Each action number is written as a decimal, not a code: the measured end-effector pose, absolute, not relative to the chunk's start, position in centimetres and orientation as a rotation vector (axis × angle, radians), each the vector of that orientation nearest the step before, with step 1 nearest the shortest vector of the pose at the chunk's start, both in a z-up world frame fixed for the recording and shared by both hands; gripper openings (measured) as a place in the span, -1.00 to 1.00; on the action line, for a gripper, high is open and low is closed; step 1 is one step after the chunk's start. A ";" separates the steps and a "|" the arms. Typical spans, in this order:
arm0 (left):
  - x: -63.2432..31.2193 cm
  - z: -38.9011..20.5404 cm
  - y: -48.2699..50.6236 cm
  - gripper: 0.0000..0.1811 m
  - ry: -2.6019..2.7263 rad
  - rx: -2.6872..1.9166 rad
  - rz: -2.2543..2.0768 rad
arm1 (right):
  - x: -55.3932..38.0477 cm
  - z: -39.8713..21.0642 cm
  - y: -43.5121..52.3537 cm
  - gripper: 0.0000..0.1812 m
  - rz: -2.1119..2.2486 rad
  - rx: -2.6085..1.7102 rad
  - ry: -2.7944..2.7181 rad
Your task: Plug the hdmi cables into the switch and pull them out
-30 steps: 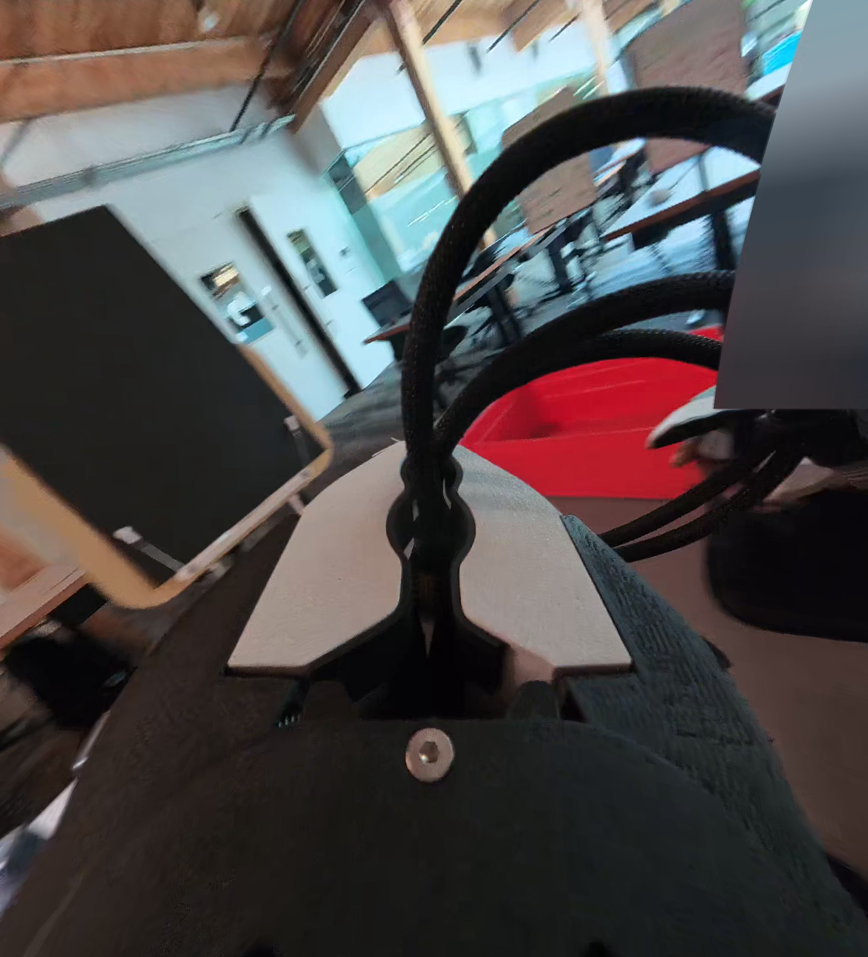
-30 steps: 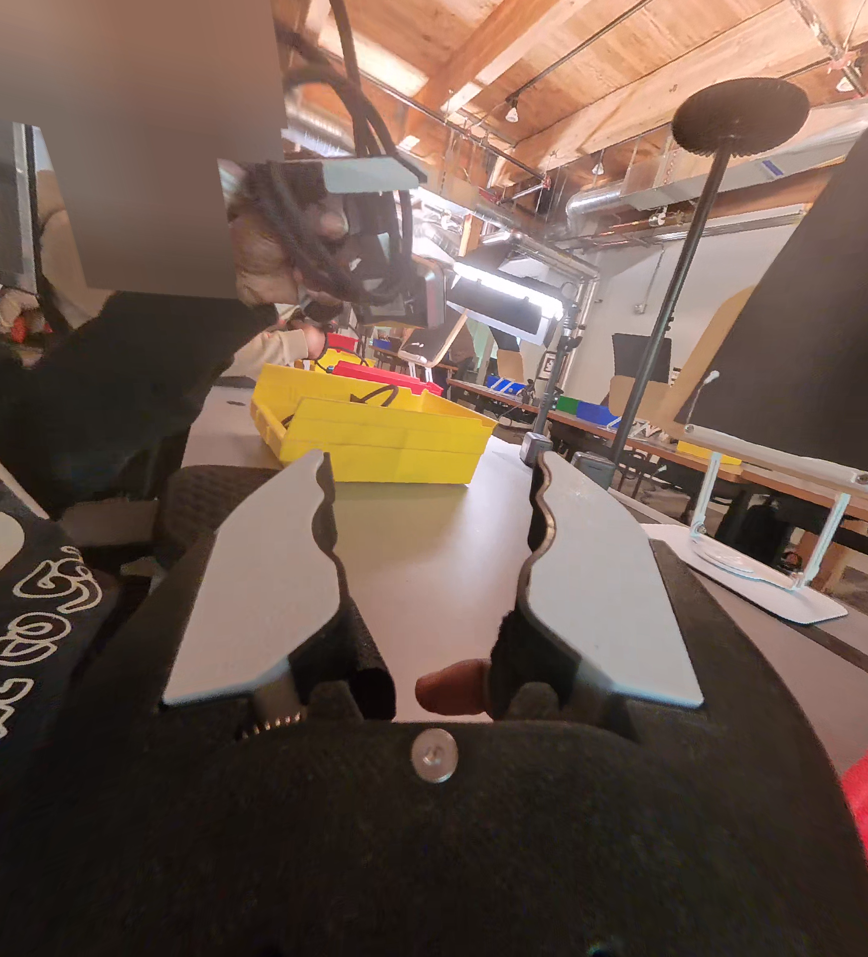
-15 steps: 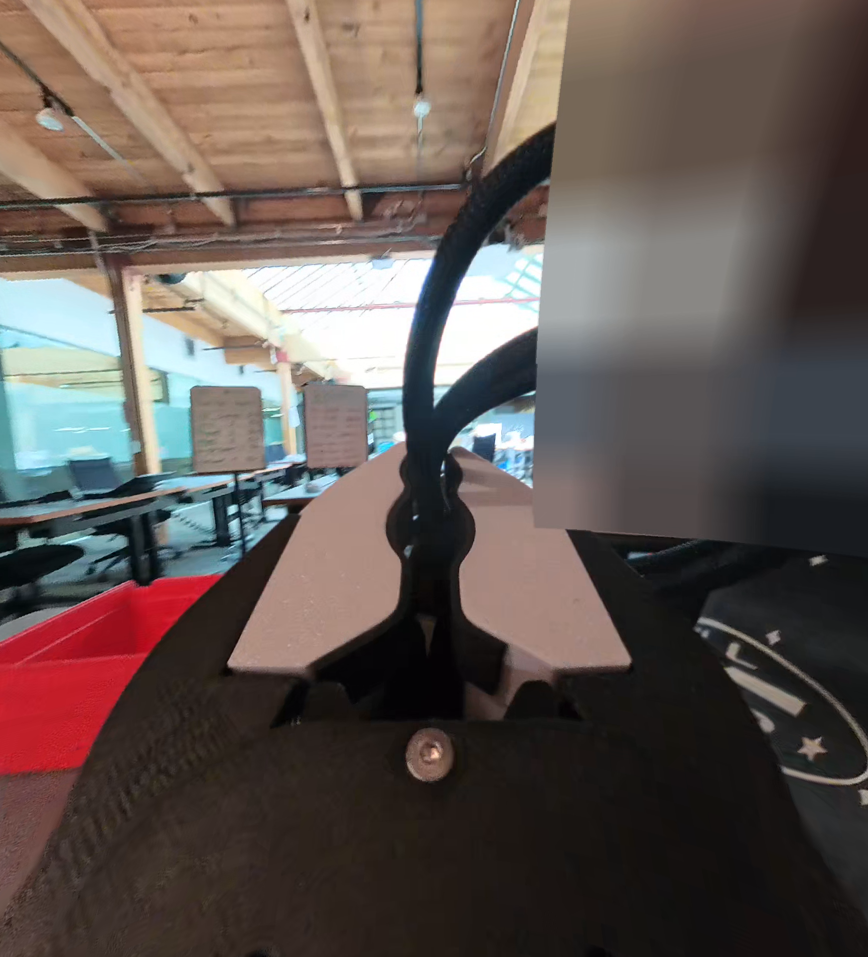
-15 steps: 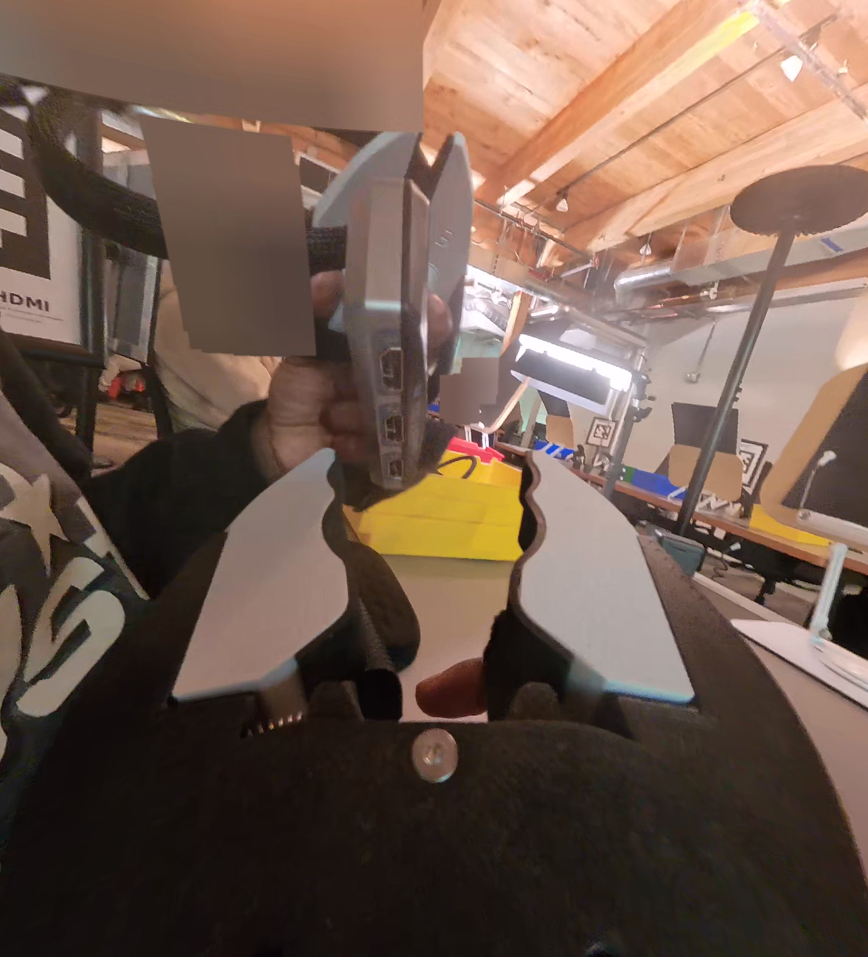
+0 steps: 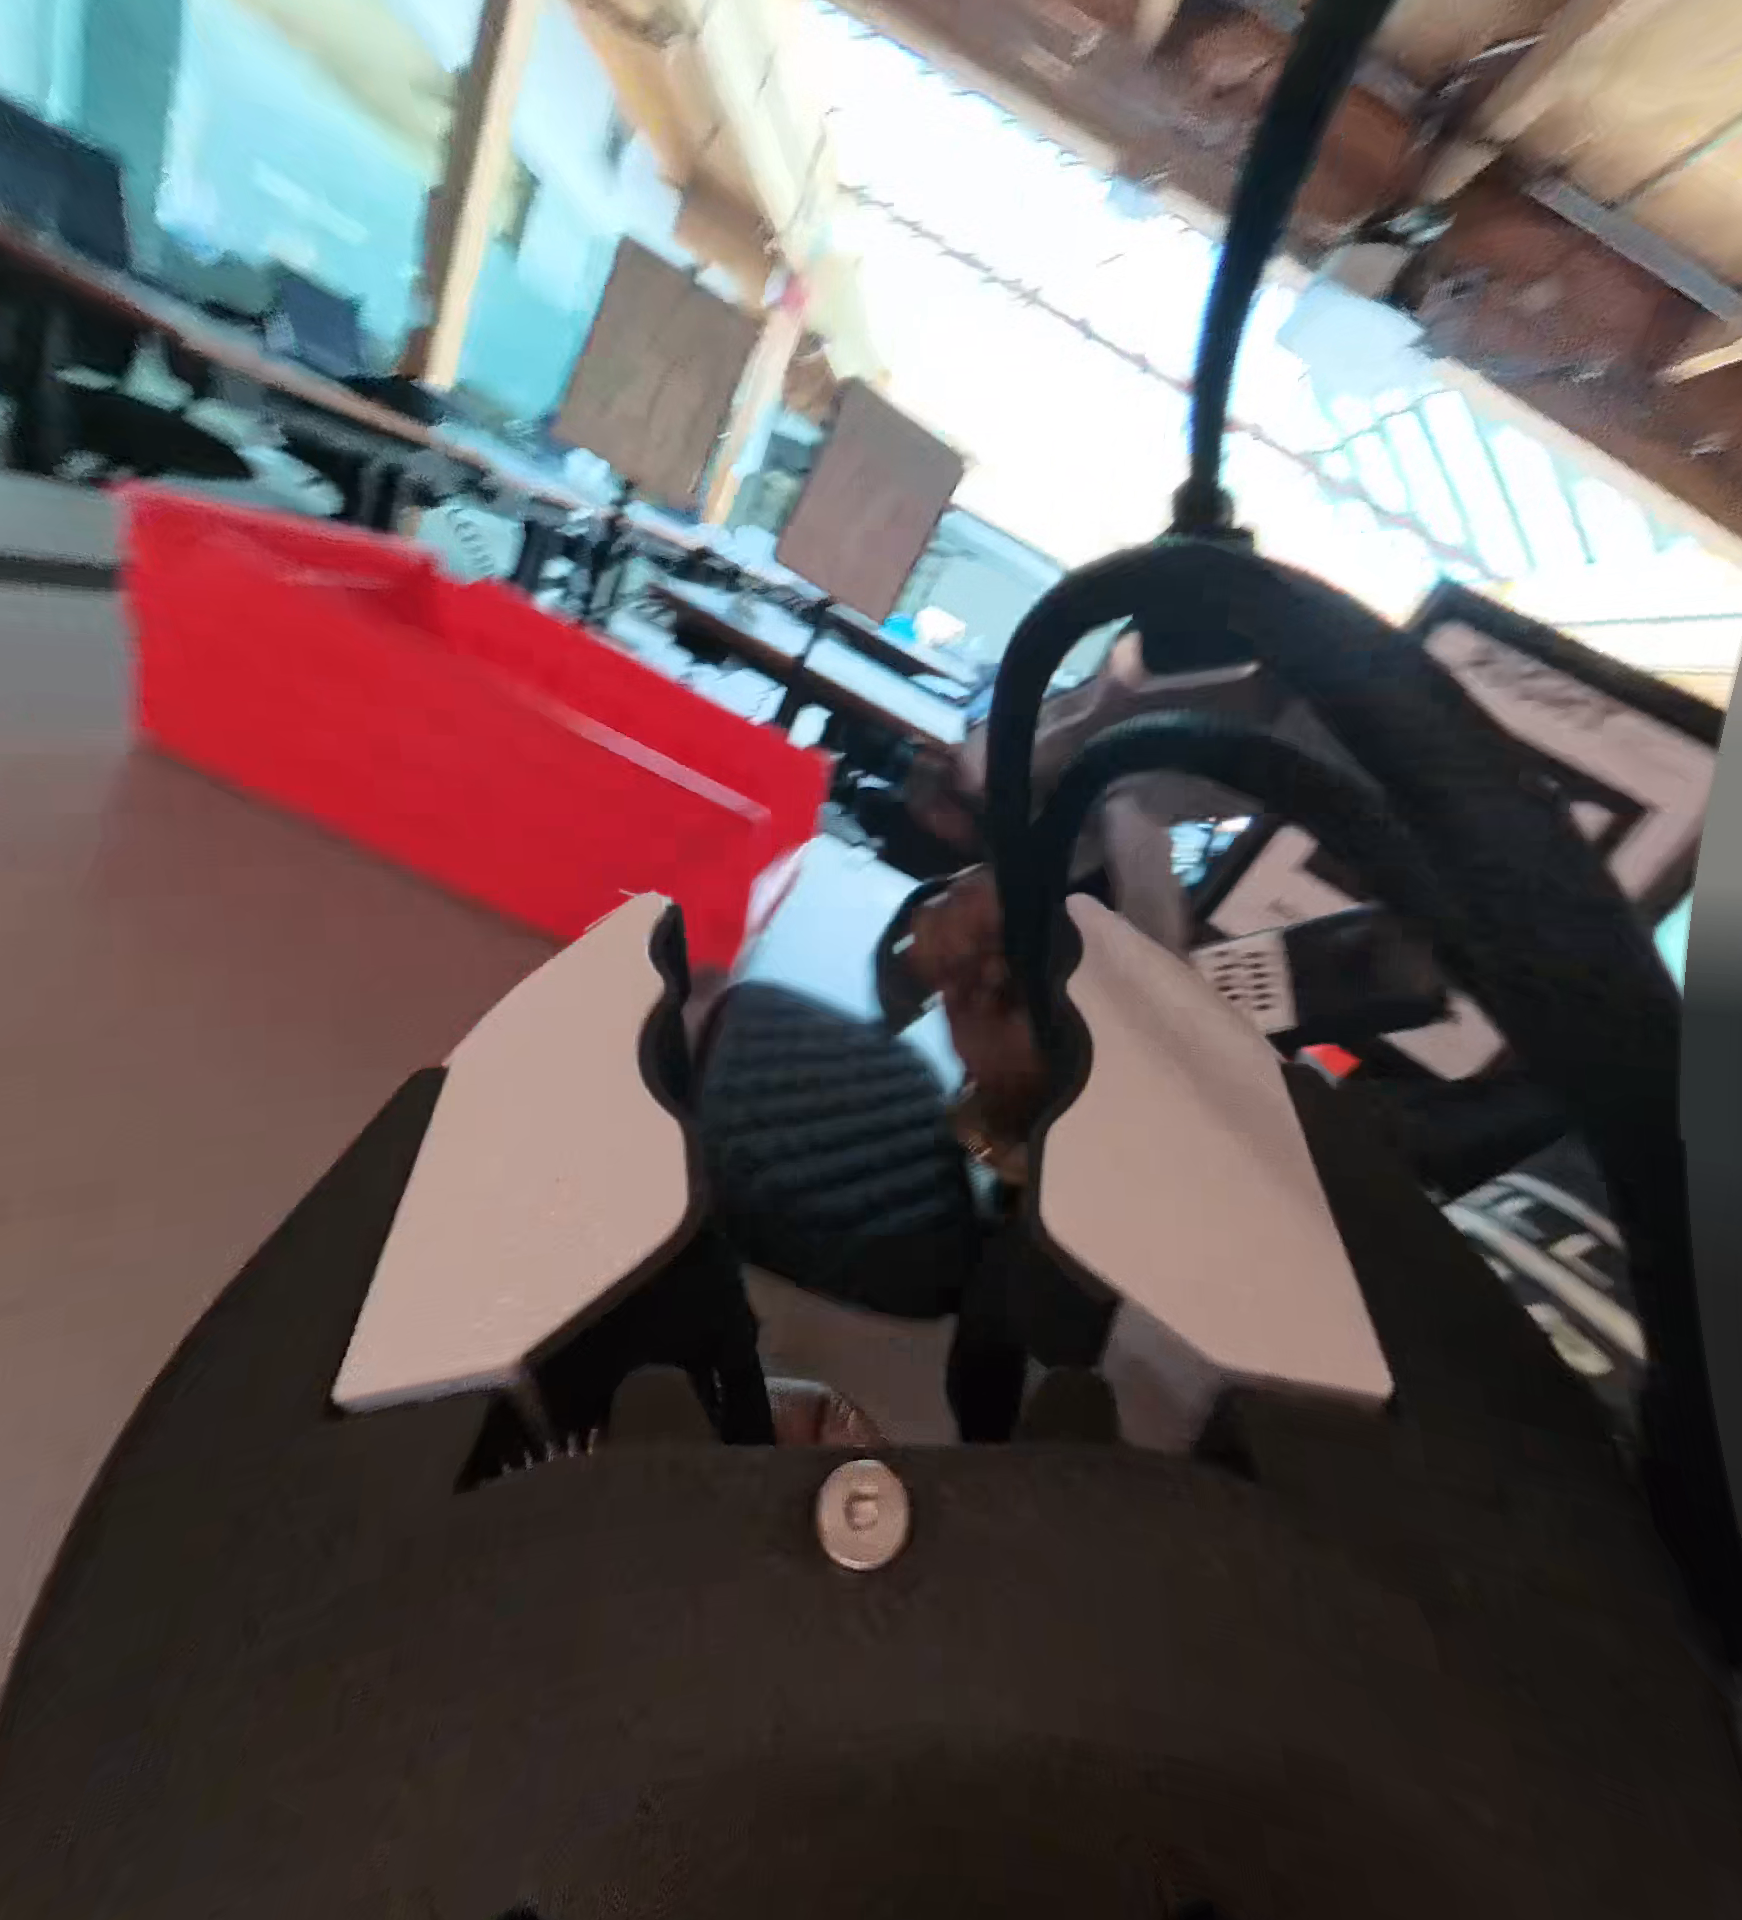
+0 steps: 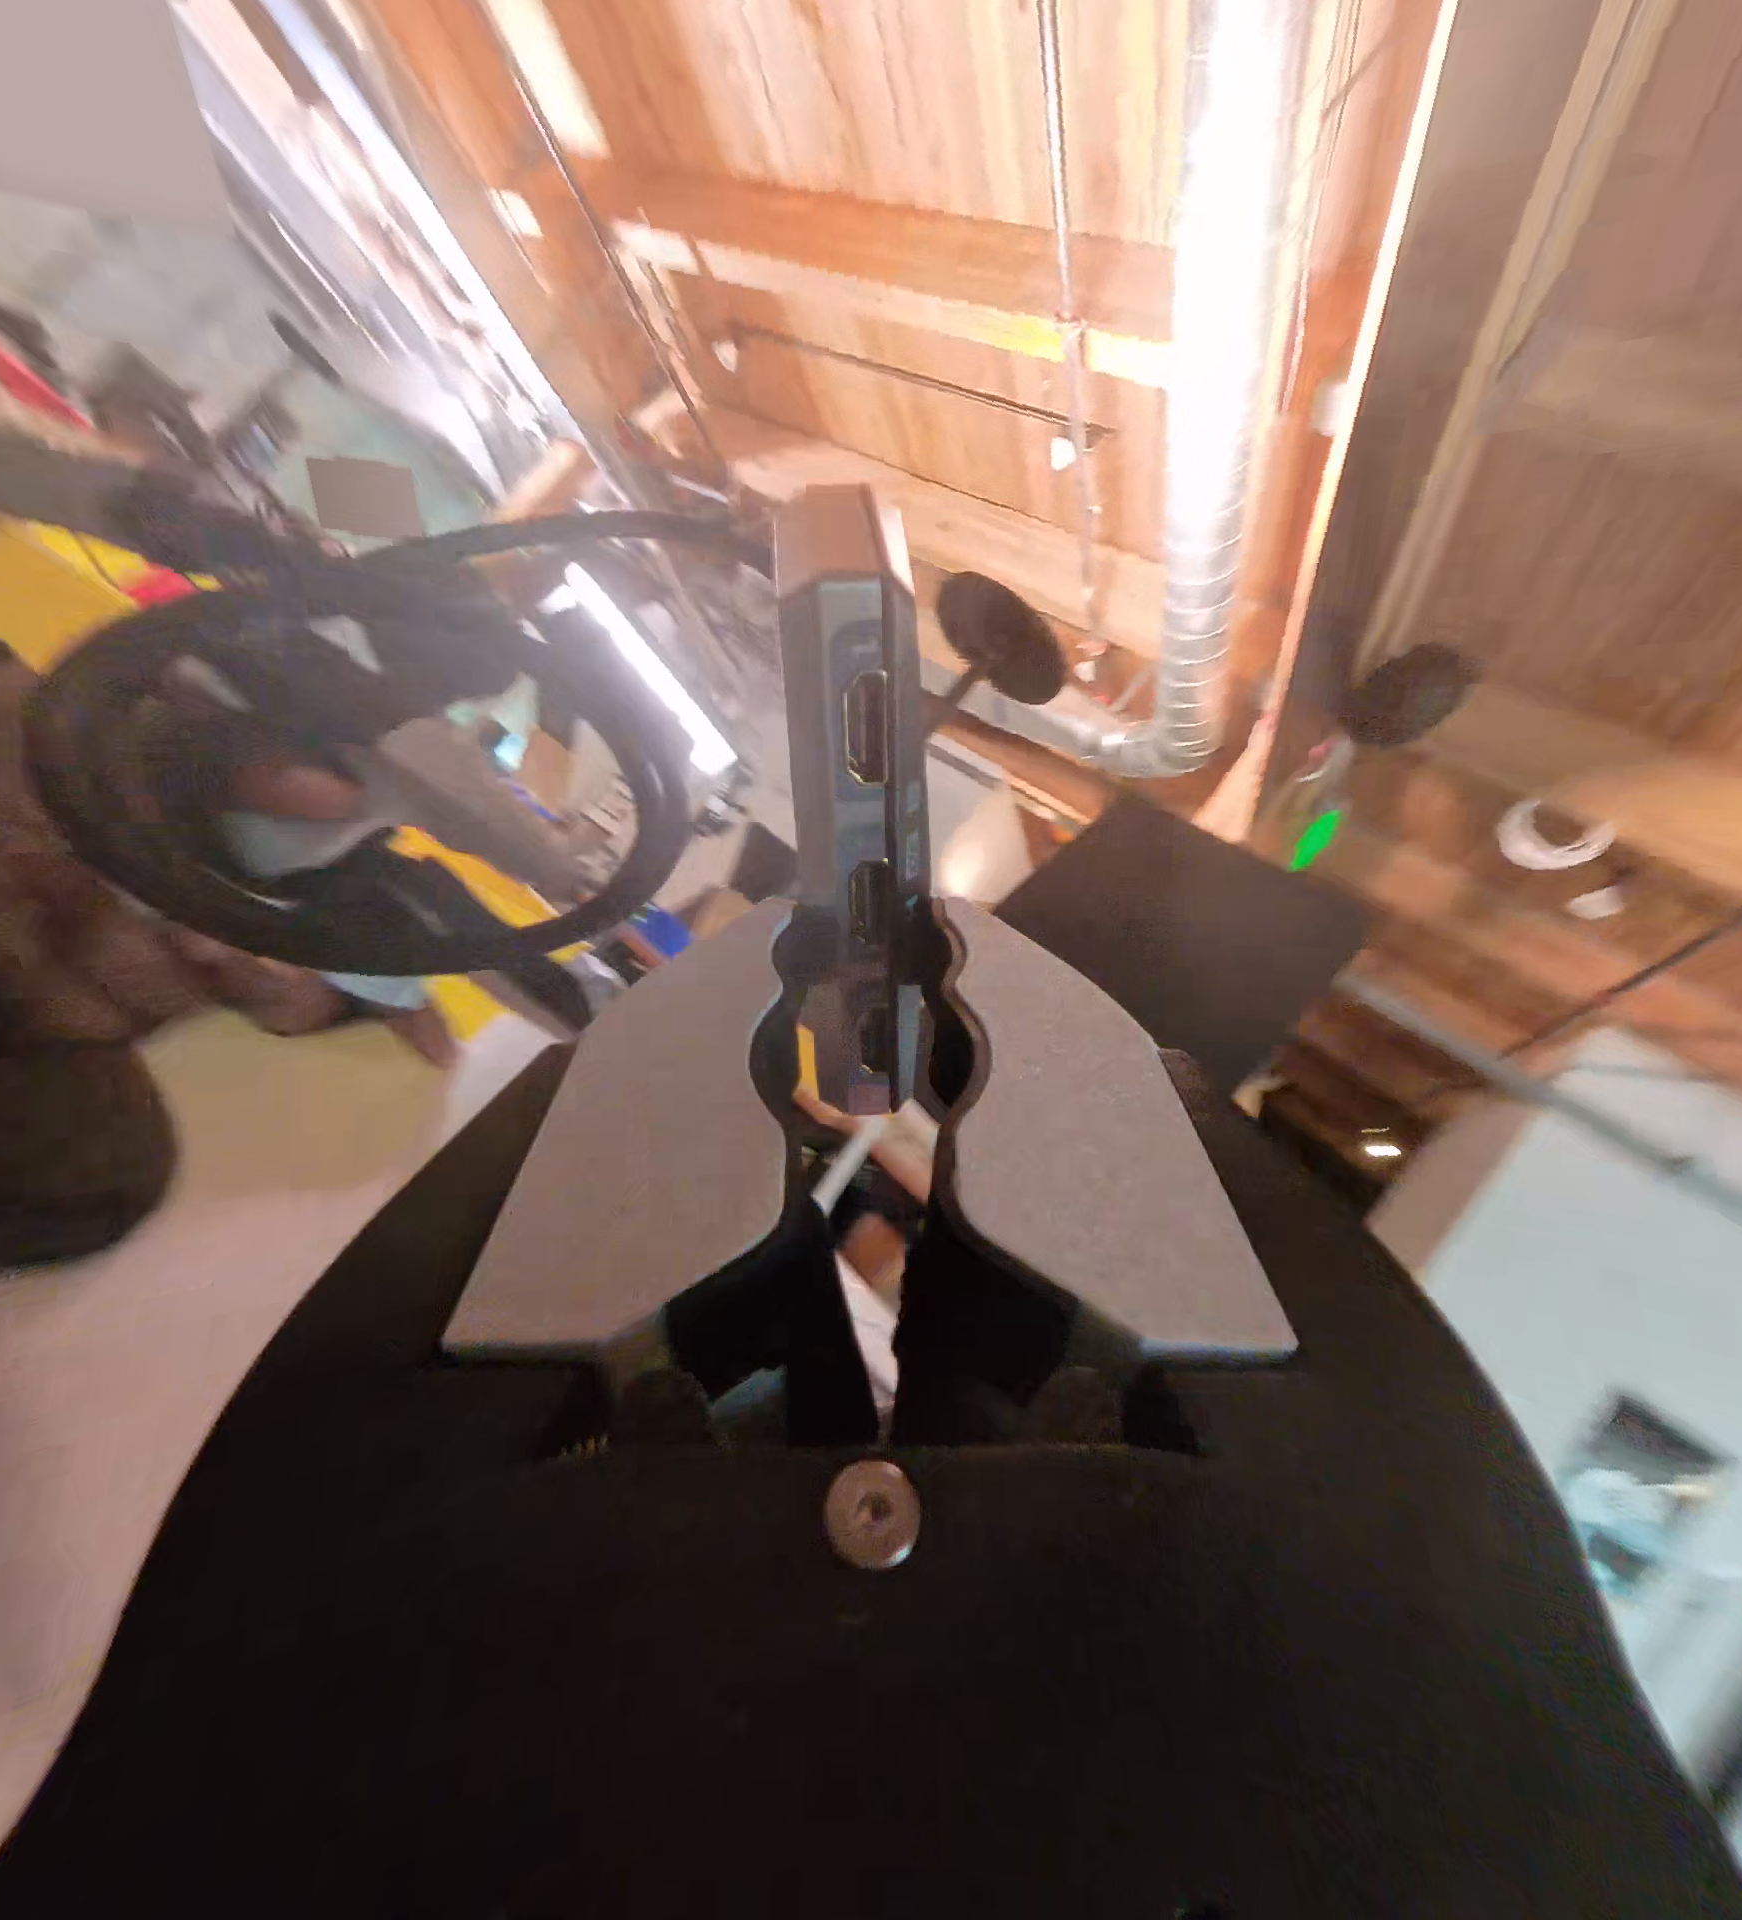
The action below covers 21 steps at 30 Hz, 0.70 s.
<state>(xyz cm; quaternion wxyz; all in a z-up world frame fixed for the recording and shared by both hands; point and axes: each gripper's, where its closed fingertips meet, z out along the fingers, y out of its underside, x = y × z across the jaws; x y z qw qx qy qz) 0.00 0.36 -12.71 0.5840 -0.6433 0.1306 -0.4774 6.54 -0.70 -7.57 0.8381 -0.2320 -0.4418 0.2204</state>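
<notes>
In the right wrist view my right gripper [image 6: 862, 920] is shut on the lower end of the HDMI switch [image 6: 846, 665], a slim dark box standing upright with three ports along its near edge. A black braided cable [image 6: 576, 535] runs into the switch's top from the left, and more cable [image 6: 379, 790] hangs in blurred loops beside a hand. In the left wrist view my left gripper [image 5: 867, 925] is open. A black braided cable [image 5: 1012, 883] passes along its right finger's inner edge, and thicker loops [image 5: 1418, 790] arch to the right.
A red bin [image 5: 431, 707] sits on the brown table [image 5: 119, 987] ahead of the left gripper. A yellow bin [image 6: 5, 603] stands on the pale table [image 6: 171, 1195] at left. A black panel [image 6: 1179, 935] and a round-topped stand [image 6: 1002, 639] are behind the switch.
My left gripper has opened off the cable it was clamping. My right gripper has closed on the switch, which a hand was holding up between its jaws before. Both views have swung.
</notes>
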 end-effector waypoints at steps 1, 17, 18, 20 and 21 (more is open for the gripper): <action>-1.4 -13.9 0.6 -0.28 0.255 -1.542 -1.048 | 6.7 -7.4 -0.6 -0.76 0.394 -0.476 -0.921; -1.5 -10.1 -2.8 -0.30 0.905 -1.155 0.639 | 4.2 -12.2 3.8 -0.77 -0.229 -0.610 -1.195; -0.2 -11.3 -2.2 -0.29 1.013 -1.160 0.686 | 4.0 -12.5 3.8 -0.77 -0.248 -0.614 -1.215; 1.6 -12.6 -1.3 -0.30 1.157 -1.112 0.788 | 3.7 -13.0 3.6 -0.77 -0.251 -0.625 -1.259; 2.2 -12.9 -0.9 -0.32 1.200 -1.092 0.823 | 3.6 -13.2 3.3 -0.77 -0.243 -0.624 -1.277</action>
